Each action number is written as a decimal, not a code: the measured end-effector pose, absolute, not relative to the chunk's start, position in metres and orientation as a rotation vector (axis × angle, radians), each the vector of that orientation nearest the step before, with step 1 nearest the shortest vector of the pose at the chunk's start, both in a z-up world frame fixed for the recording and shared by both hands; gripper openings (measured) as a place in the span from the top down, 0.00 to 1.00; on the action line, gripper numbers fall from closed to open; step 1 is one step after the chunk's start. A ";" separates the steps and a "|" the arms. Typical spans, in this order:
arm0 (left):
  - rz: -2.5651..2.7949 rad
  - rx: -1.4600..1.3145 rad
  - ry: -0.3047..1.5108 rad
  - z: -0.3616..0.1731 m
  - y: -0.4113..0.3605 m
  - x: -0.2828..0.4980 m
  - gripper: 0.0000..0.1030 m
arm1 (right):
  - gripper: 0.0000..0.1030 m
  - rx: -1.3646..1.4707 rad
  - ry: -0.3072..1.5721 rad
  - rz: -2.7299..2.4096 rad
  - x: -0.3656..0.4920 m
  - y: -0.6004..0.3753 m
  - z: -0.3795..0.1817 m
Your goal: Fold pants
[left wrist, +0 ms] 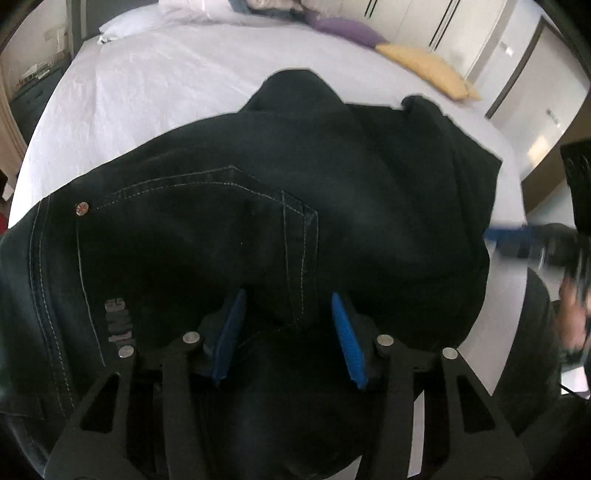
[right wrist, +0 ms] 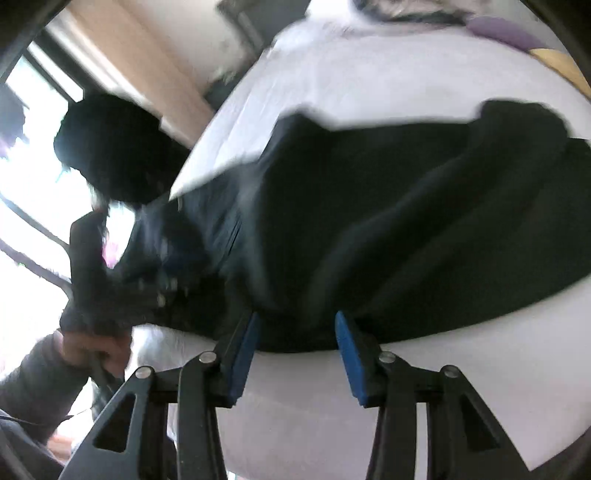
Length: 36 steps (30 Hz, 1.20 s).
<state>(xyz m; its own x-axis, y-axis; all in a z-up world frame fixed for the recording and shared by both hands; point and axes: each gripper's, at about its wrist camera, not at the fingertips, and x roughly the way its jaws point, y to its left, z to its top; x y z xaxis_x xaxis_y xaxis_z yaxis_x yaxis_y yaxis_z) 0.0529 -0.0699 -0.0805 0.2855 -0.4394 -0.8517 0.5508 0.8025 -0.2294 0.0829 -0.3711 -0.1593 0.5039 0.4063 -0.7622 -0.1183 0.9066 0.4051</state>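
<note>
Black jeans (left wrist: pixel 258 206) with pale stitching, a back pocket and a metal rivet lie folded on a white bed sheet (left wrist: pixel 155 96). My left gripper (left wrist: pixel 288 295) hovers over the pocket area, its blue pads (left wrist: pixel 231 332) apart and nothing pinched between them. In the right wrist view the same jeans (right wrist: pixel 388 206) form a dark, blurred heap. My right gripper (right wrist: pixel 297 315) stands open at their near edge, with the cloth's edge between the fingertips but not pressed. The right gripper's blue finger (left wrist: pixel 509 234) also shows, blurred, at the jeans' right edge.
A purple pillow (left wrist: pixel 347 29) and a yellow pillow (left wrist: pixel 428 70) lie at the bed's far right, a white pillow (left wrist: pixel 122 27) at the far left. White wardrobe doors (left wrist: pixel 461 33) stand behind. A person's hand (right wrist: pixel 92 343) and a bright window (right wrist: pixel 26 184) are to the left.
</note>
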 end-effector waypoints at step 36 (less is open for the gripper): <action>-0.614 0.083 1.121 -0.101 -0.056 0.047 0.54 | 0.94 0.896 0.566 -0.082 0.148 -0.663 -0.112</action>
<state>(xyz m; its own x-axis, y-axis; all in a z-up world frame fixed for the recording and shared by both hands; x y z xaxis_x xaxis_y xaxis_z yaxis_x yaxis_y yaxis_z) 0.0471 -0.0564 -0.1008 0.2888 -0.4188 -0.8609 0.5000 0.8328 -0.2374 0.1478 -0.6626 -0.1125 0.8512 0.1630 -0.4988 0.2981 0.6322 0.7152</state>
